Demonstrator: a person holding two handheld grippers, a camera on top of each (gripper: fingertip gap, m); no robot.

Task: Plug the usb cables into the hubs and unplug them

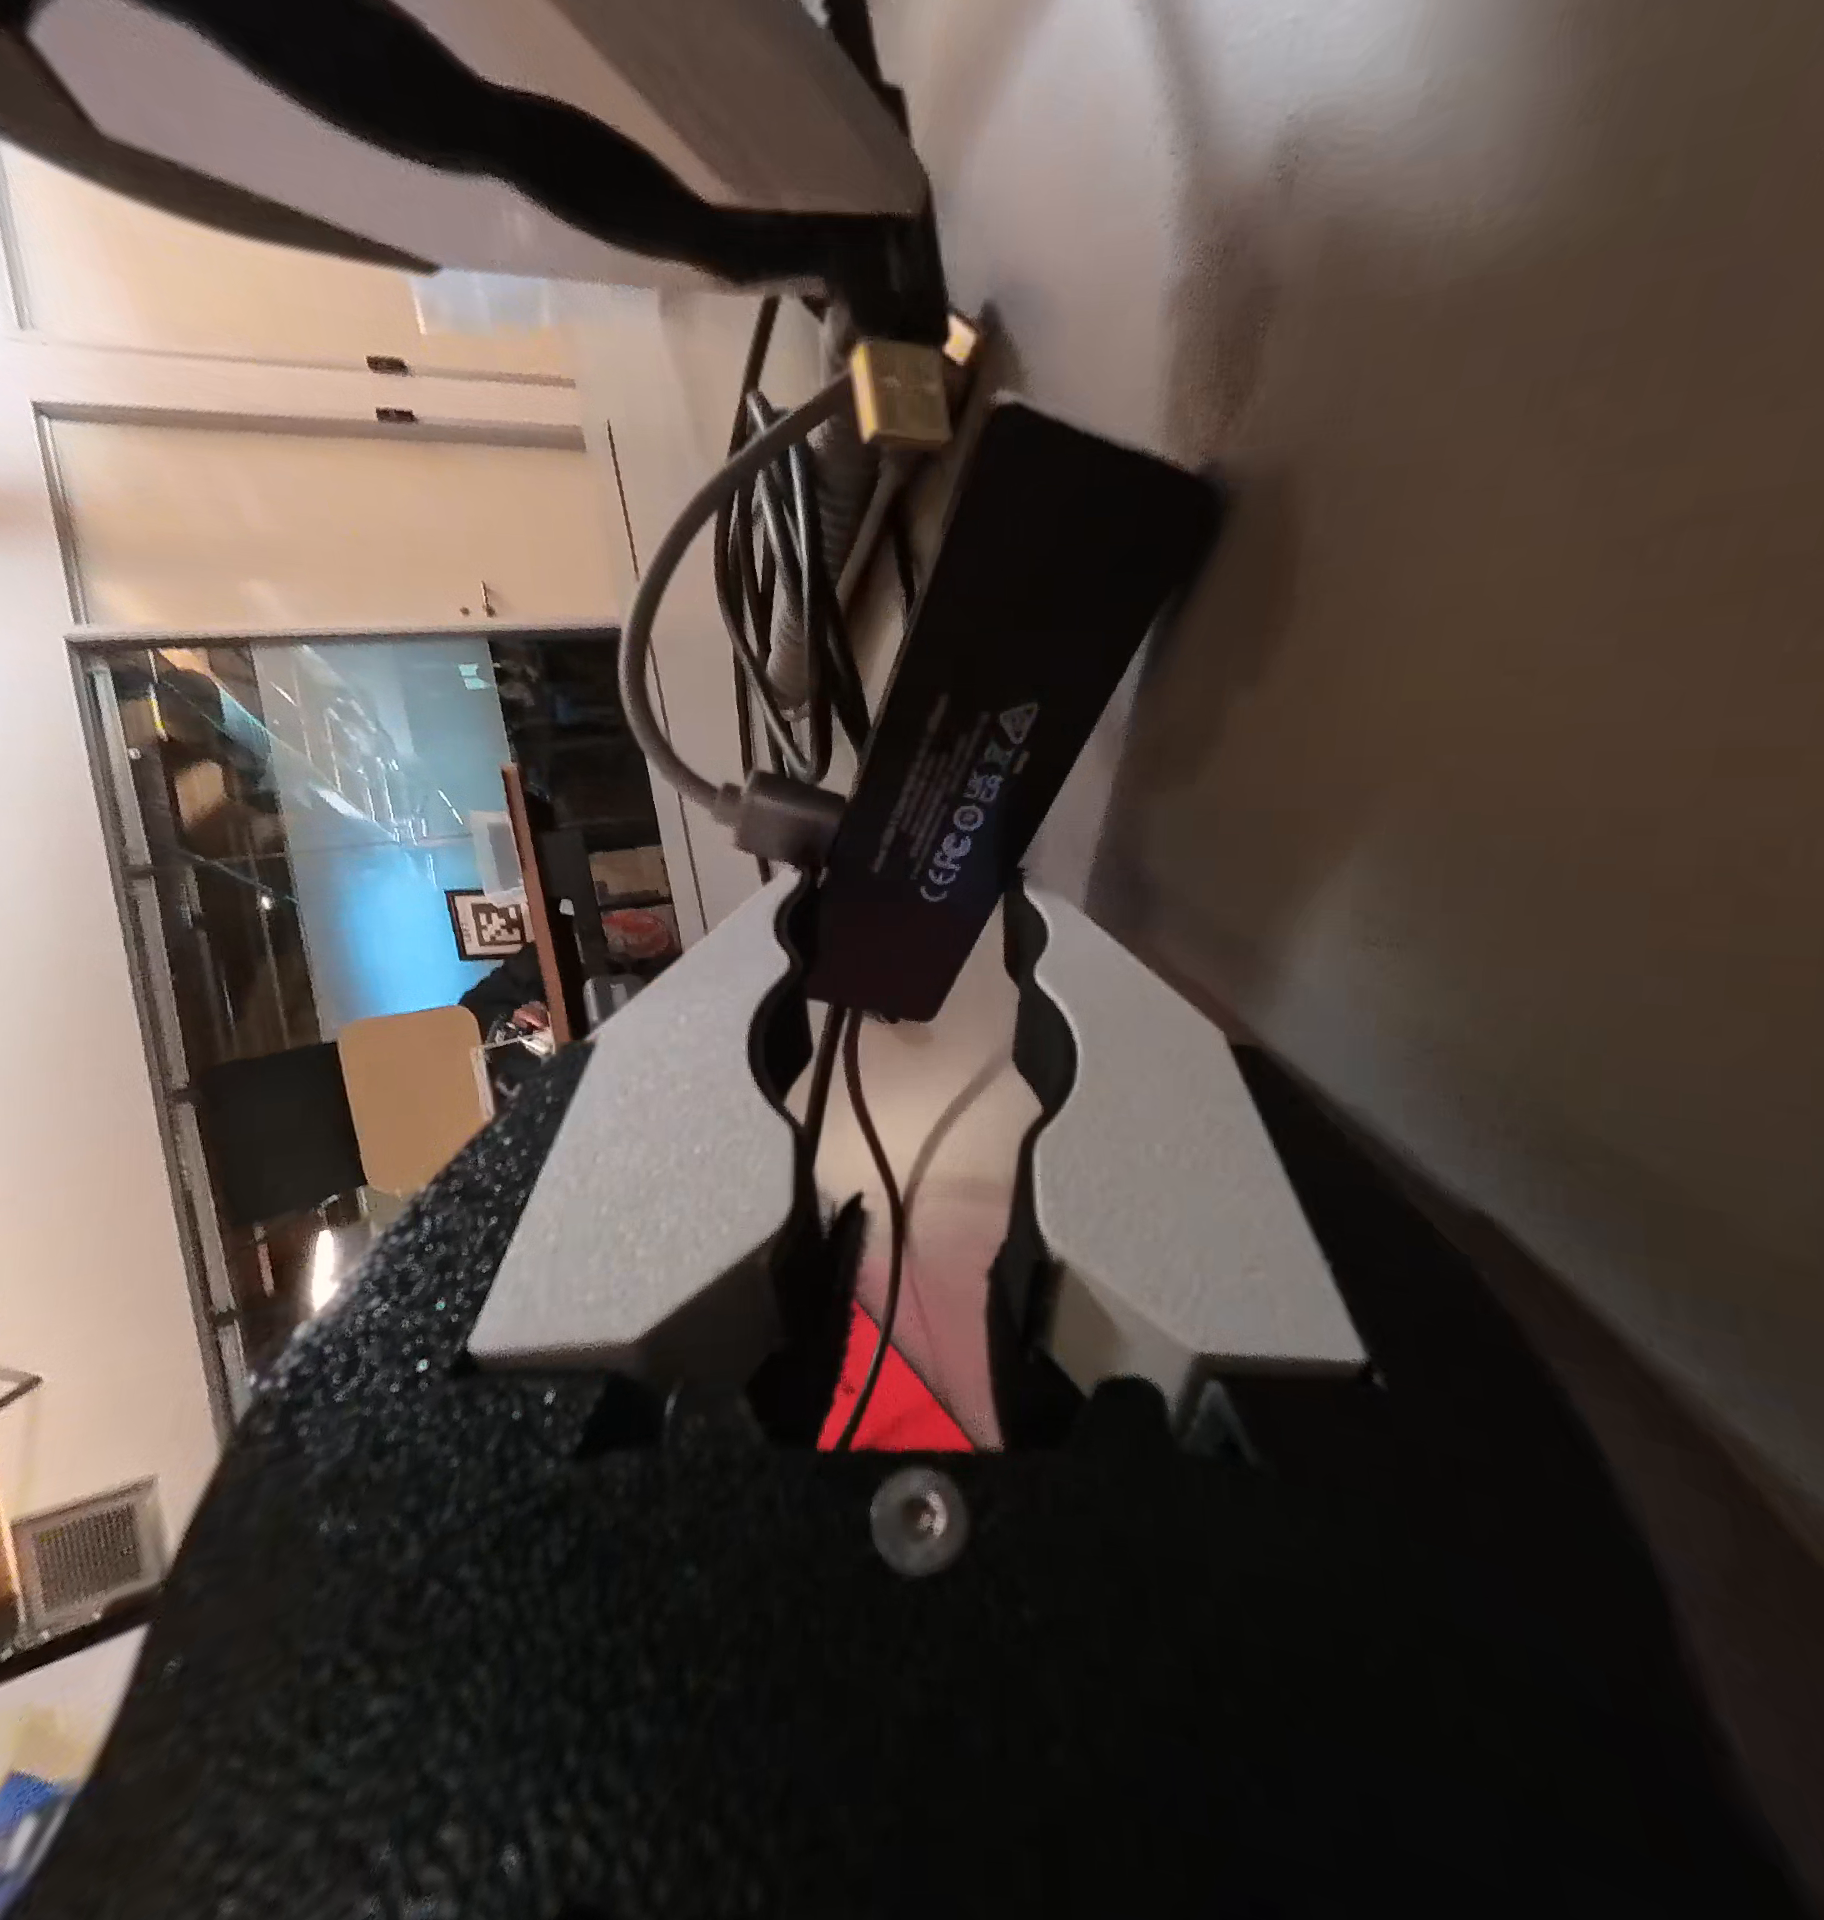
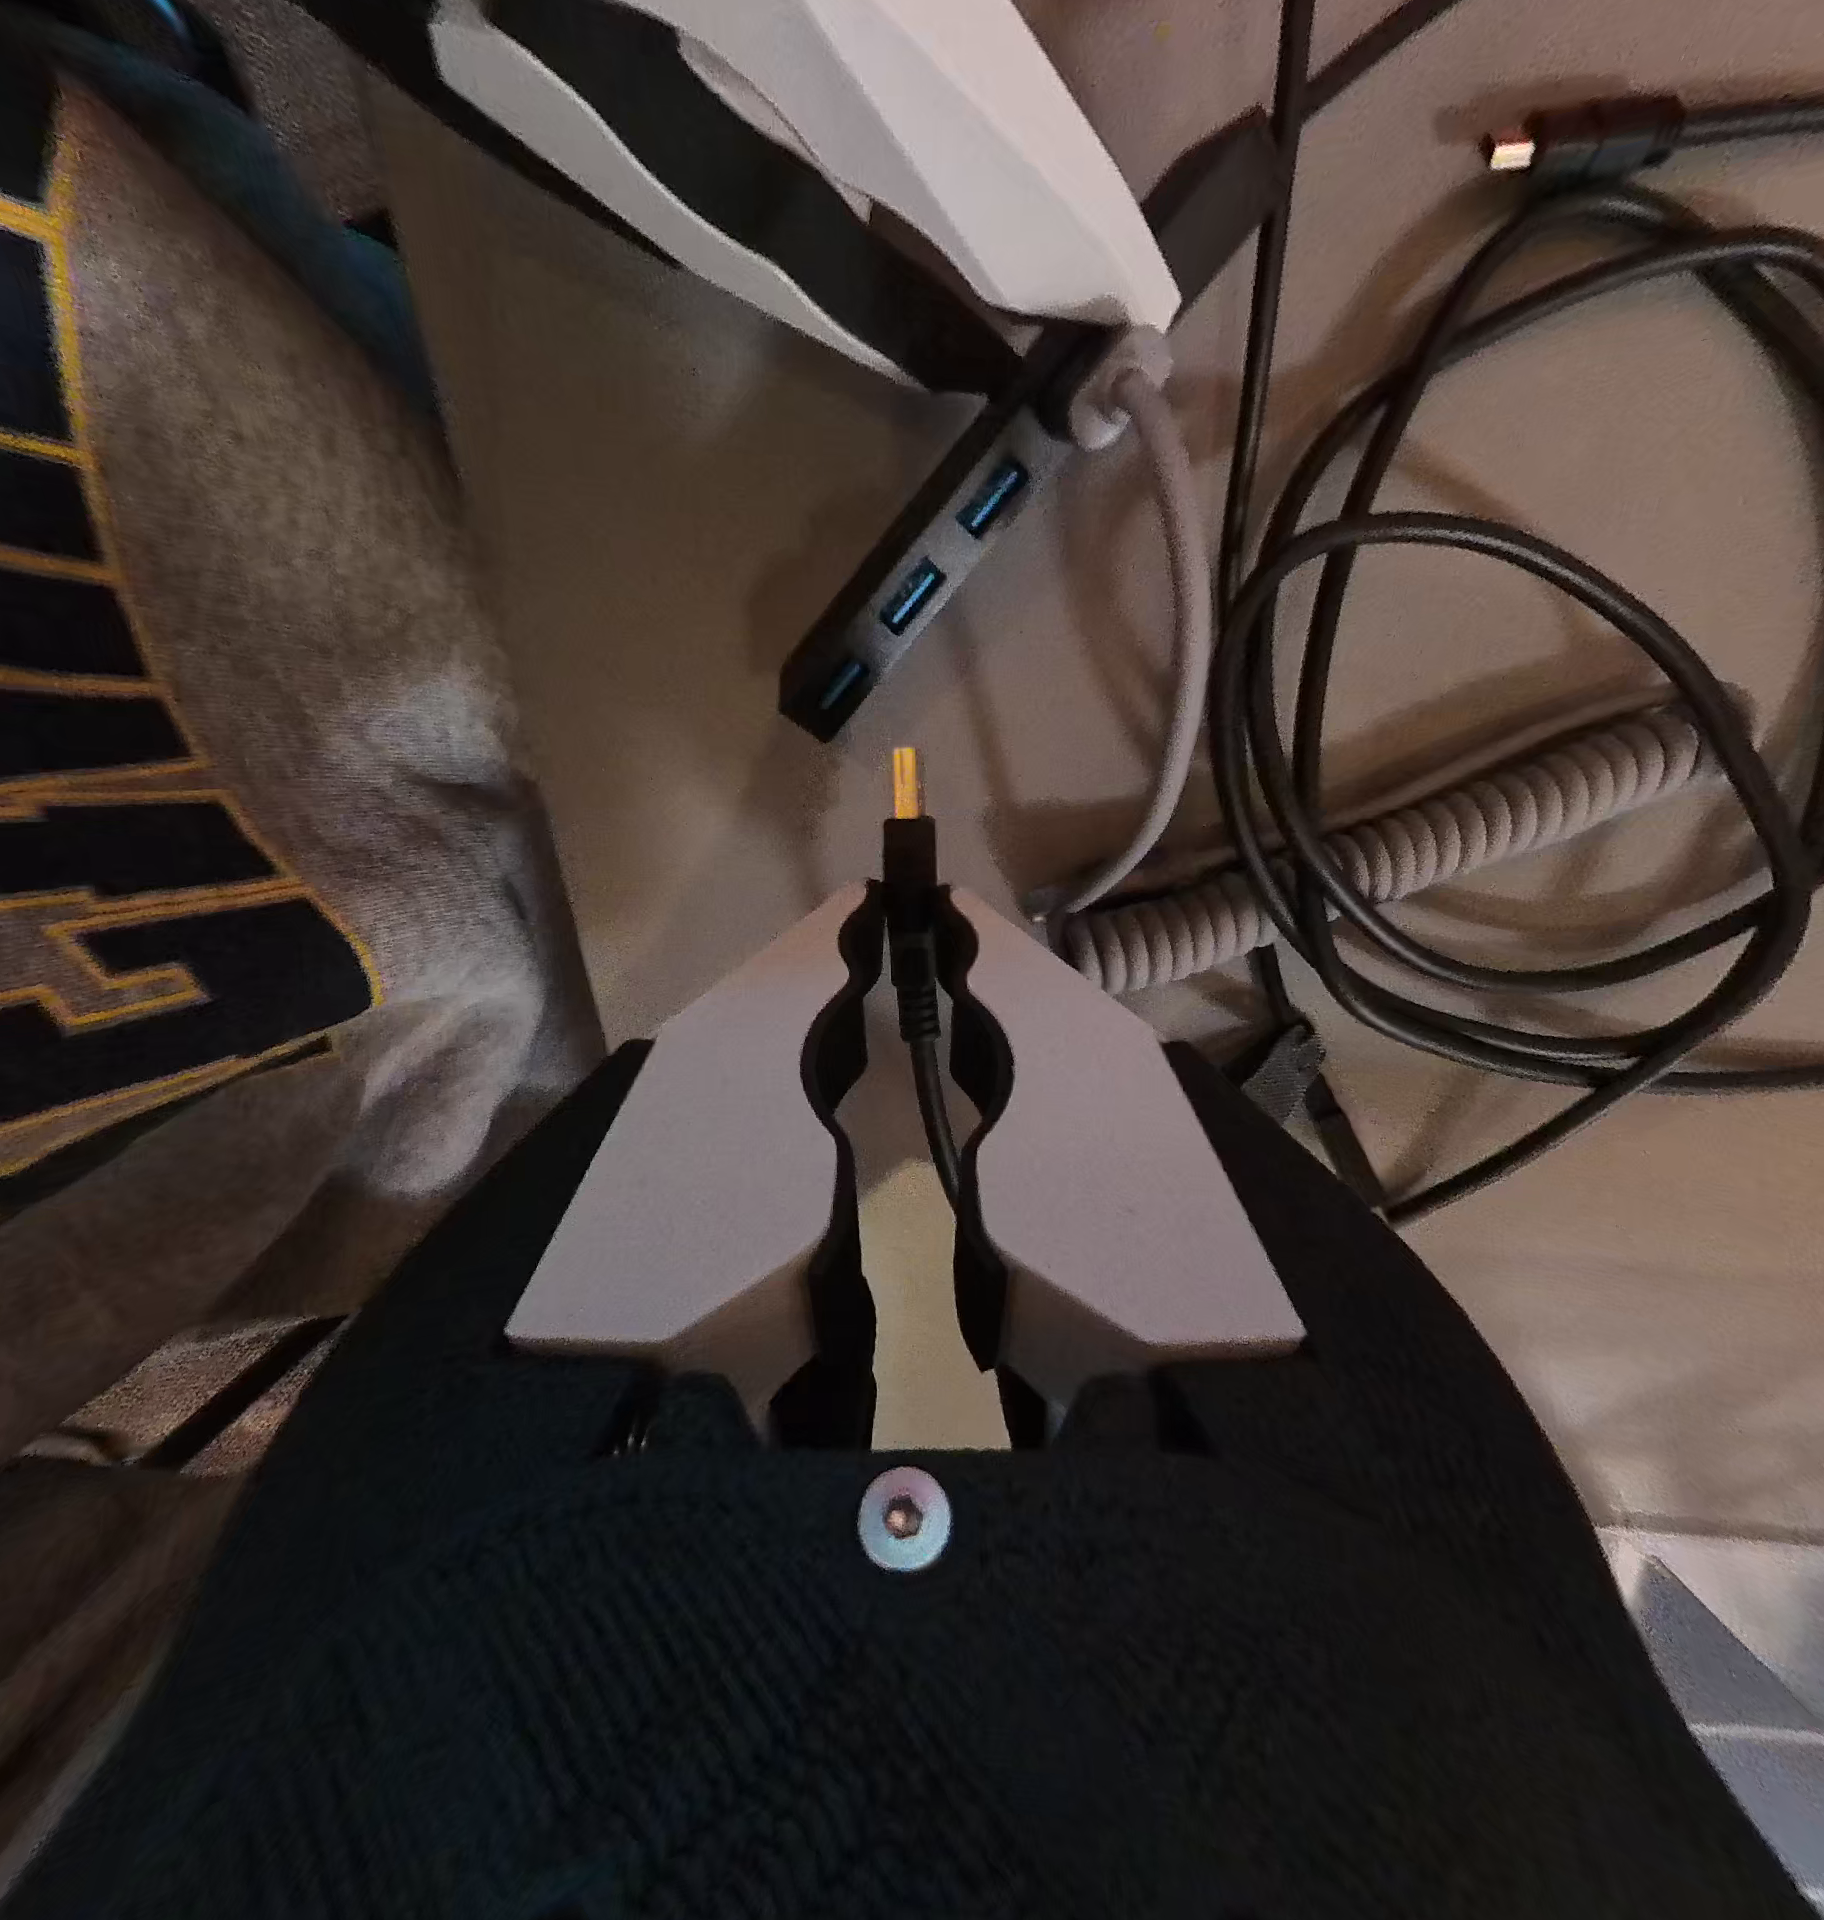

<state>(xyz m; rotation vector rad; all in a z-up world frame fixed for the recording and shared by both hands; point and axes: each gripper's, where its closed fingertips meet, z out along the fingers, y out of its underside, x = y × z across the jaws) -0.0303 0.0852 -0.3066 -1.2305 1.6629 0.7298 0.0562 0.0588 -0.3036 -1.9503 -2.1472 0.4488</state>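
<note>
My left gripper (image 1: pixel 903 914) is shut on the near end of a black USB hub (image 1: pixel 1012 707), held tilted over the pale table. A grey cable (image 1: pixel 669 582) is plugged into the hub's side. In the right wrist view the hub (image 2: pixel 918 582) shows three free blue ports, with the left gripper (image 2: pixel 1033 312) clamping its far end. My right gripper (image 2: pixel 906 904) is shut on a black USB plug with a gold tip (image 2: pixel 906 790). The tip points at the hub's nearest end, a short gap away, not inserted. The same plug (image 1: pixel 903 405) shows beyond the hub in the left wrist view.
A coiled grey cable (image 2: pixel 1459 831) and loops of black cable (image 2: pixel 1510 675) lie on the table to the right. Another loose USB plug (image 2: pixel 1510 151) lies at the far right. A person's patterned garment (image 2: pixel 160 727) fills the left side. Some 10 cm of space lies between my two pairs of fingers.
</note>
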